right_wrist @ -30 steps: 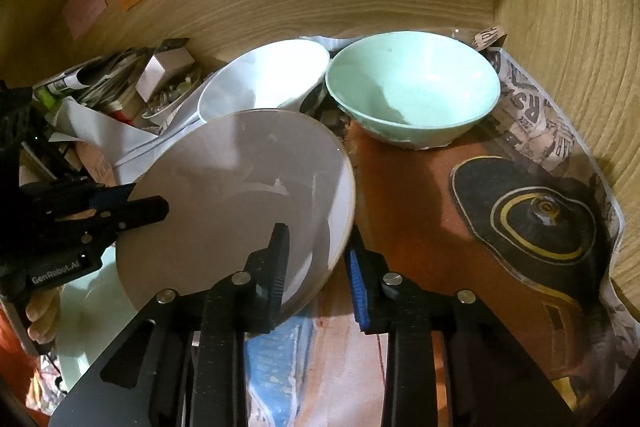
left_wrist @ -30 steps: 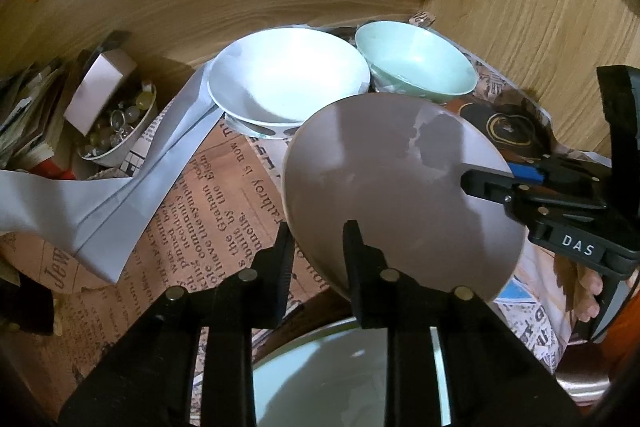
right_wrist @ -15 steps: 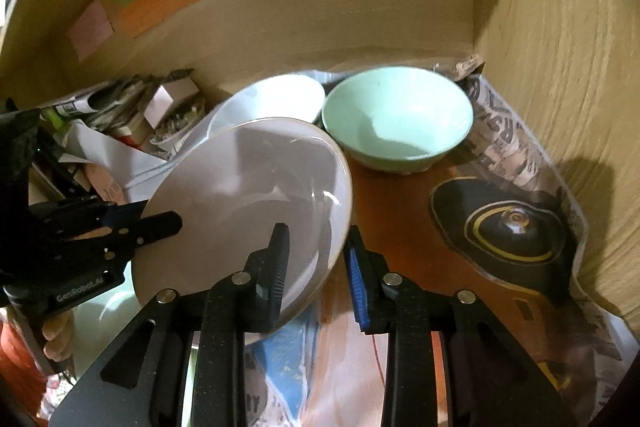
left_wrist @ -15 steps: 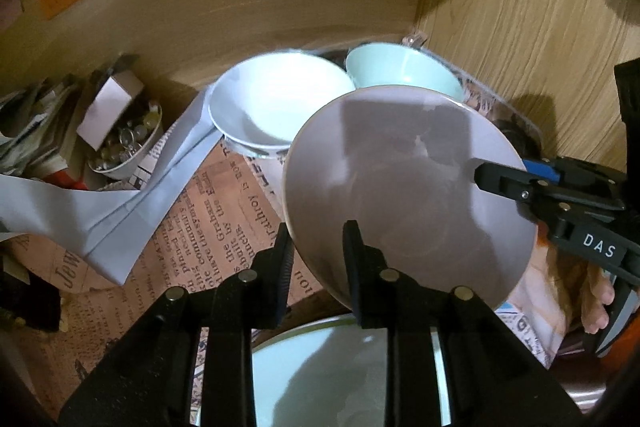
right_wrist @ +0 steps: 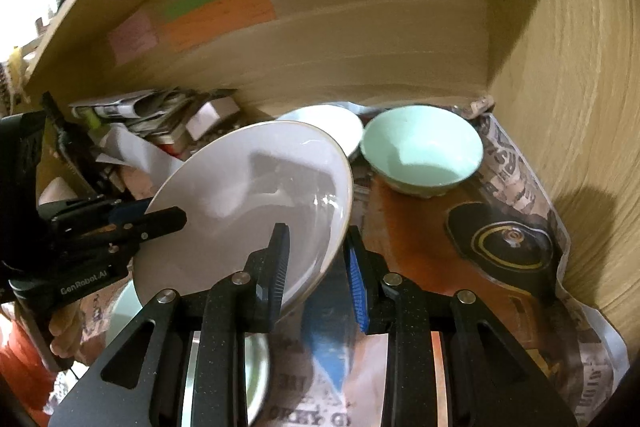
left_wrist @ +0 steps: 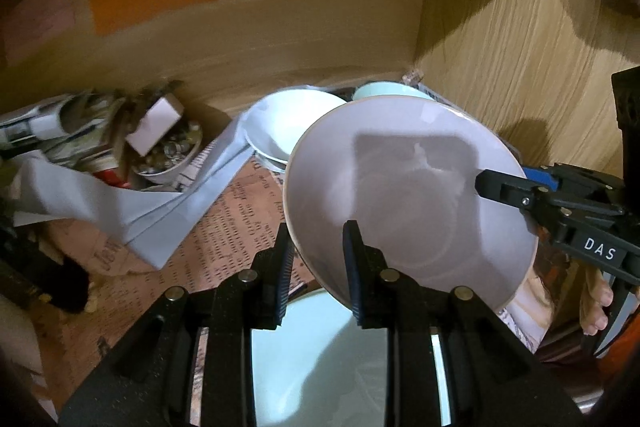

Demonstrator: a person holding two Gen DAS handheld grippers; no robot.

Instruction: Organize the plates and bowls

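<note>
A pale grey plate (left_wrist: 408, 195) hangs tilted above the newspaper-lined shelf, held by both grippers. My left gripper (left_wrist: 316, 239) is shut on its near left rim. My right gripper (right_wrist: 316, 239) is shut on its right rim and shows as a black finger (left_wrist: 484, 183) in the left wrist view. In the right wrist view the plate (right_wrist: 248, 211) has the left gripper (right_wrist: 172, 217) at its left edge. Behind stand a white bowl (left_wrist: 288, 123) and a mint bowl (right_wrist: 420, 151). A pale green dish (left_wrist: 320, 359) lies below the plate.
Wooden walls (right_wrist: 560, 107) close the back and right, with coloured sticky notes (right_wrist: 216, 15) on the back one. At the left are a small bowl of metal bits (left_wrist: 172, 155), a white paper strip (left_wrist: 160, 211) and stacked papers (right_wrist: 140, 111). Newspaper (right_wrist: 508, 243) covers the shelf floor.
Both grippers have risen and drawn back with the plate between them. The plate now covers more of the white and mint bowls, and more of the back wall shows.
</note>
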